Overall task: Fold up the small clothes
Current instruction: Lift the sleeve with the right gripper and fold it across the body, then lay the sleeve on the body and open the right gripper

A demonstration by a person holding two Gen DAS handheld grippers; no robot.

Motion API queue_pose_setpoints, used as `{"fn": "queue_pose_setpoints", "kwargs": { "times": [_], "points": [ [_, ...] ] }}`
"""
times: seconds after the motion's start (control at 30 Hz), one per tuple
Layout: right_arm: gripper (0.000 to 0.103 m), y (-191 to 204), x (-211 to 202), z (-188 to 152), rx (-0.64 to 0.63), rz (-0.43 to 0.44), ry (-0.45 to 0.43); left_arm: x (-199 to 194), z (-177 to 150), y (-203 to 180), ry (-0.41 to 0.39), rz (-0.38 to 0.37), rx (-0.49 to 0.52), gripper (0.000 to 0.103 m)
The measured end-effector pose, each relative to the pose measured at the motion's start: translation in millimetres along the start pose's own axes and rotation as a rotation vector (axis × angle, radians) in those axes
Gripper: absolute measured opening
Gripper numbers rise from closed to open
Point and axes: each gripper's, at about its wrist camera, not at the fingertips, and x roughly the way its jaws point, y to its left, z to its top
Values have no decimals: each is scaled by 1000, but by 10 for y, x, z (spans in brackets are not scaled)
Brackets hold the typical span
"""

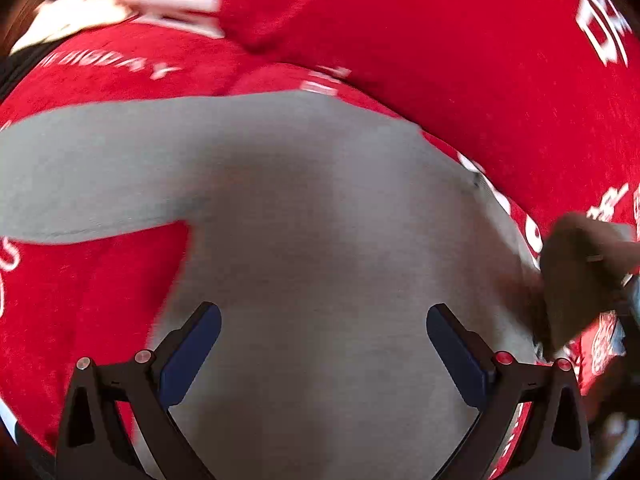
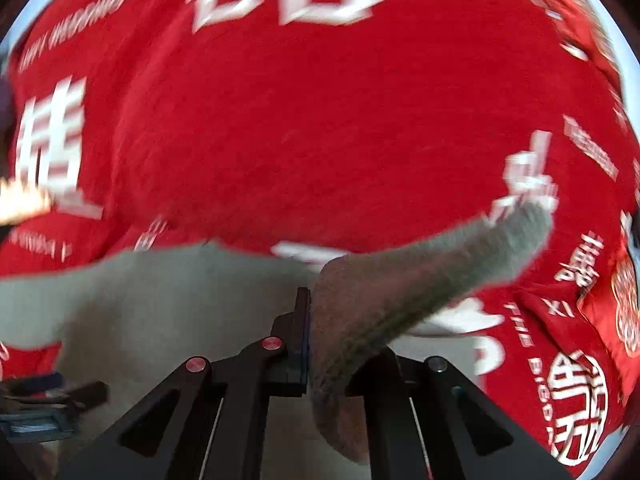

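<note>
Grey garment (image 1: 320, 208) lies spread over a red cloth (image 1: 480, 80) printed with white characters. Right tool (image 2: 310, 344) is pressed together, pinching a grey sleeve (image 2: 420, 276) lifted off the cloth. Left tool (image 1: 324, 344) hangs spread wide above the grey fabric, gripping nothing.

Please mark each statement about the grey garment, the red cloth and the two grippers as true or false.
1. The right gripper is shut on the grey garment. True.
2. The left gripper grips a sleeve. False: its jaws stand open over the garment, holding nothing.
3. The red cloth is plain. False: it carries white printed characters.
4. The grey garment lies on the red cloth. True.
</note>
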Motion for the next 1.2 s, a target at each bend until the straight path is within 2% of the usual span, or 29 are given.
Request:
{"fn": "queue_pose_setpoints", "kwargs": {
  "times": [0.17, 0.33, 0.43, 0.53, 0.6, 0.63, 0.7, 0.73, 0.8, 0.87, 0.93, 0.97, 1.0, 1.07, 1.2],
  "points": [
    [6, 745, 554, -277, -118, 1, 125, -52, -60, 423, -12, 10, -48, 103],
    [7, 1120, 850, -504, -216, -31, 190, -37, -151, 648, -2, -20, -80, 103],
    [9, 1322, 839, -571, -357, -101, 158, -79, -209, 707, -17, -61, -108, 103],
    [15, 1563, 823, -700, -578, -192, 119, -168, -292, 804, -31, -91, -146, 103],
    [32, 1652, 808, -780, -683, -260, 90, -242, -339, 878, -44, -92, -156, 103],
    [38, 1664, 790, -790, -709, -289, 75, -295, -368, 921, -54, -82, -158, 103],
    [59, 1651, 729, -740, -722, -302, 60, -362, -389, 956, -67, -61, -152, 103],
    [62, 1629, 653, -732, -721, -291, 50, -389, -390, 961, -73, -50, -149, 103],
    [67, 1561, 390, -642, -677, -209, 14, -420, -377, 948, -83, -36, -139, 103],
    [70, 1318, 53, -526, -536, 31, 31, -448, -351, 857, -95, -28, -112, 103],
    [74, 982, -191, -423, -376, 227, 55, -442, -325, 673, -100, -34, -74, 103],
    [77, 728, -297, -391, -280, 294, 55, -422, -308, 574, -96, -47, -59, 103],
    [78, 447, -355, -370, -192, 319, 50, -389, -291, 426, -85, -67, -32, 103],
    [78, -99, -336, -362, -56, 286, 52, -319, -260, 137, -67, -94, 25, 103],
    [78, -1072, -119, -573, 81, 47, 98, -68, -166, -517, -43, -130, 185, 103]
  ]
}}
